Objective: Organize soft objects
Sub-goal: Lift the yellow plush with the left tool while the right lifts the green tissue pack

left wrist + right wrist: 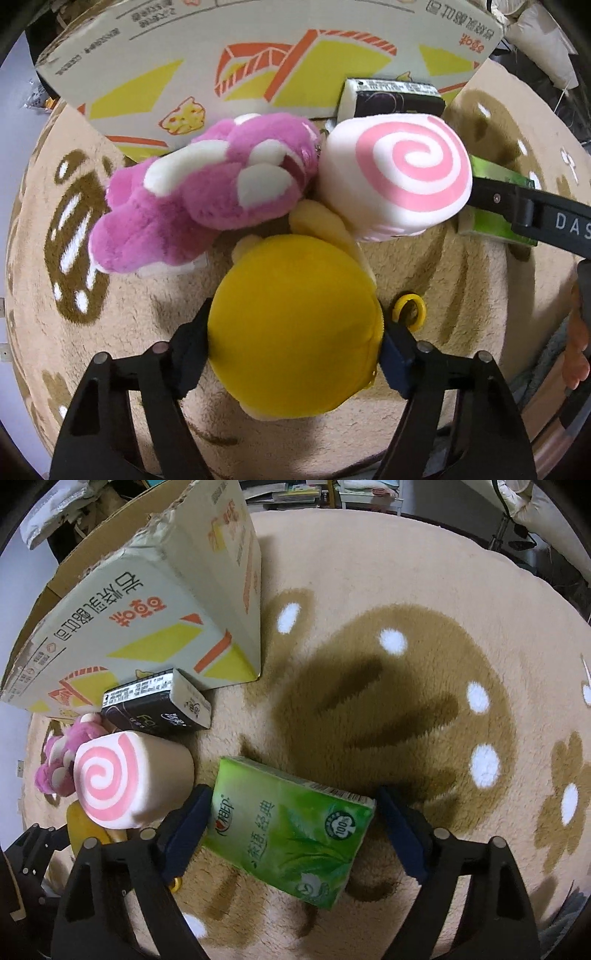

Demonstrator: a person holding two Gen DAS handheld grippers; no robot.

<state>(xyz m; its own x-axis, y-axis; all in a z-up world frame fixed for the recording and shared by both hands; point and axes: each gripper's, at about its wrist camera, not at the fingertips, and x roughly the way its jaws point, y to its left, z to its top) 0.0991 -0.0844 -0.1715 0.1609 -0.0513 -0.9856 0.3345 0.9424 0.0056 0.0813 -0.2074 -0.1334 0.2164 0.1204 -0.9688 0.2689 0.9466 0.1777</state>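
Left gripper [295,345]: both pads pressed into the flanks of the yellow plush [295,328], clamped on it over the beige rug [461,295]. From the plush, the pink plush [199,192] lies at 11 o'clock and the swirl-roll cushion [395,173] at 1 o'clock, both close against the printed carton [258,66]. Black tissue pack [395,98] sits behind the cushion. Right gripper [291,830]: jaws spread around the green tissue pack [291,830]; left pad touching or nearly so, right pad apart, so not yet gripping. Judgement: grasp of the yellow toy appears seated; lift straight to clear its neighbours. On the right, centre the pack between the pads, then close gently, since it is skewed and may twist.
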